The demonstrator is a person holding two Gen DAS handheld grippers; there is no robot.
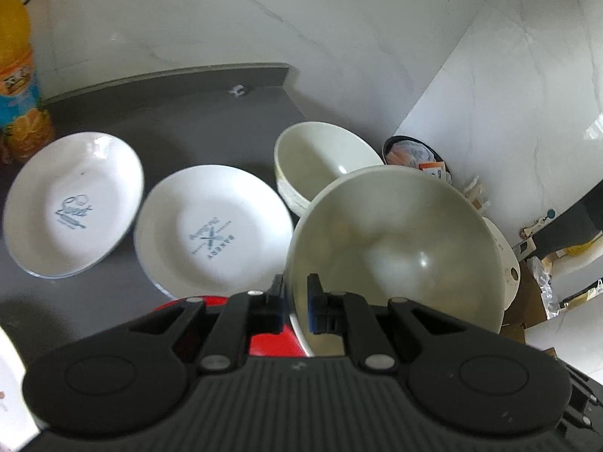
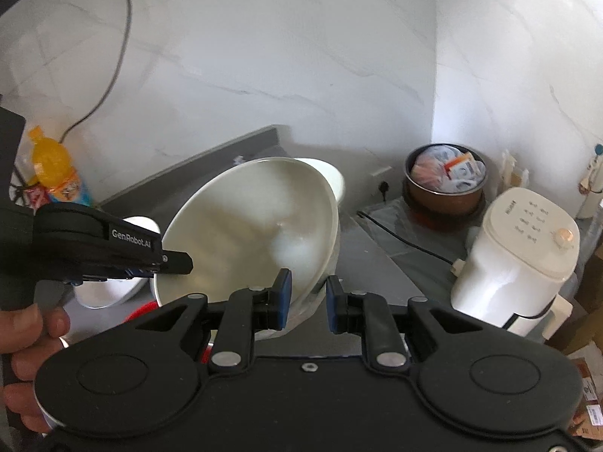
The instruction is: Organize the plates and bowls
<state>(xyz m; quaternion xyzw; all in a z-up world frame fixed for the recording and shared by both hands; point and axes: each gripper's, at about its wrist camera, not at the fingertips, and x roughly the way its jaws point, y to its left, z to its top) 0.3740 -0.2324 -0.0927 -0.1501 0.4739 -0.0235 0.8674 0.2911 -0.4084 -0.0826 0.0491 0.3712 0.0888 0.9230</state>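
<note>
The left gripper (image 1: 296, 303) pinches the near rim of a large cream bowl (image 1: 395, 248), one pad inside the wall and one outside, so that the bowl is held tilted above the dark grey bench (image 1: 181, 113) with its opening facing the camera. Behind it a second cream bowl (image 1: 320, 158) stands on the bench by the far corner. To the left lie two white plates side by side — one printed "BAKERY" (image 1: 213, 229), one printed "Sweet" (image 1: 73, 203). A red object (image 1: 271, 339) shows below the held bowl, partly hidden by the gripper. An orange drink bottle (image 1: 19, 71) stands at the far left against the marble wall (image 1: 301, 19). In the right wrist view the right gripper (image 2: 309, 299) has its jaws spread, the left pad close to the lower wall of the tilted bowl; contact cannot be judged. Beyond the bench end — a white appliance (image 2: 520, 256) and a full waste bin (image 2: 444, 180).
</note>
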